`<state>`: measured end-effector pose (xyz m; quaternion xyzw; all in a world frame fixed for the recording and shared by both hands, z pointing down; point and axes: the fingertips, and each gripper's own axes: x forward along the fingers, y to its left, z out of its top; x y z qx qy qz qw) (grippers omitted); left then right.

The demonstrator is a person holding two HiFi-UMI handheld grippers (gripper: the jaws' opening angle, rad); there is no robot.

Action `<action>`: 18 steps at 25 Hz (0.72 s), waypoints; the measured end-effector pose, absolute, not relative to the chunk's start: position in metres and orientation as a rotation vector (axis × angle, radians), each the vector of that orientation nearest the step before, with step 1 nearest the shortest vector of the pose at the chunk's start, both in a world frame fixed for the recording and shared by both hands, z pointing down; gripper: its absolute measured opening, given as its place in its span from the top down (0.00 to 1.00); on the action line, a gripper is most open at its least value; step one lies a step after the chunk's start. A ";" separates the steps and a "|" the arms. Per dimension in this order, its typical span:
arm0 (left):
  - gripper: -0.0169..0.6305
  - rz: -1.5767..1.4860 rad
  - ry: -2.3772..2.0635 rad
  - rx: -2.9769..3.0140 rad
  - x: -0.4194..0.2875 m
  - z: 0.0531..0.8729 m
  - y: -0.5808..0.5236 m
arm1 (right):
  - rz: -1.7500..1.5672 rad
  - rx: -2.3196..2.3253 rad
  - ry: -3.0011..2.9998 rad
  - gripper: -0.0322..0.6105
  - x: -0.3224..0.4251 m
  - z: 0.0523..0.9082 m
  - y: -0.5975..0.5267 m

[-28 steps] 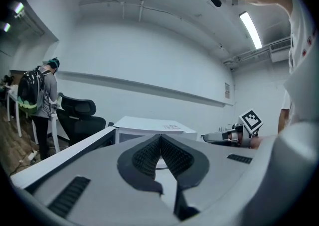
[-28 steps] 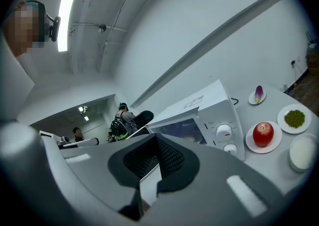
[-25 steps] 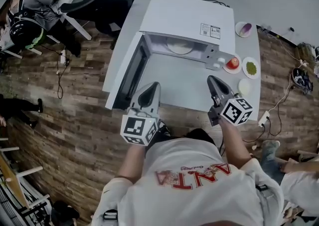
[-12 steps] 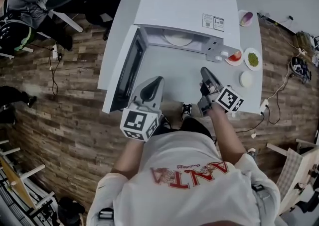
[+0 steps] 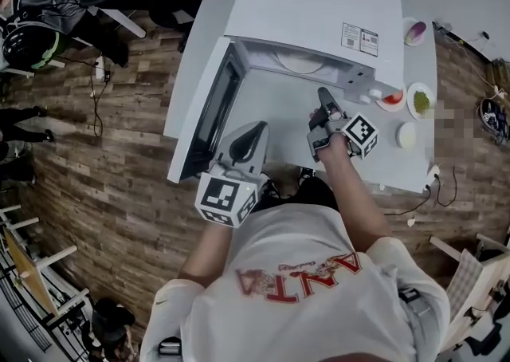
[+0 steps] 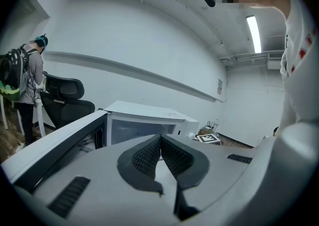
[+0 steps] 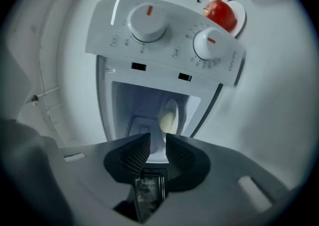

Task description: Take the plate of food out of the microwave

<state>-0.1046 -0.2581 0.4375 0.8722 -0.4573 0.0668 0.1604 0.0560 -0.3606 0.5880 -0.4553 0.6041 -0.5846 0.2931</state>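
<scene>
Advanced toward the open microwave [image 5: 319, 13] since a second ago, the right gripper [image 5: 325, 99] — jaws opening, nothing between them — faces the plate of food [image 7: 168, 116] straight ahead inside the cavity, nearer it than the closed left gripper [image 5: 256, 129].

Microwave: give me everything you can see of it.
White boxy microwave, smooth casing, stands upright on the pale table. Its door, with a dark window, is swung wide open to the left. The control panel at the right carries two white knobs with orange marks. A printed sticker sits on top. Inside lies a pale plate.
</scene>
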 end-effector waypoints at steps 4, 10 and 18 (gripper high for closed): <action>0.96 0.196 -1.316 2.465 -0.111 0.443 -0.263 | -1.608 -1.229 1.470 0.84 0.049 0.611 -0.385; 0.96 0.198 -1.293 2.445 -0.112 0.451 -0.271 | -1.649 -1.270 1.346 0.83 0.035 0.637 -0.411; 0.96 0.207 -1.239 2.427 -0.105 0.463 -0.270 | -1.662 -1.285 1.273 0.84 0.030 0.656 -0.428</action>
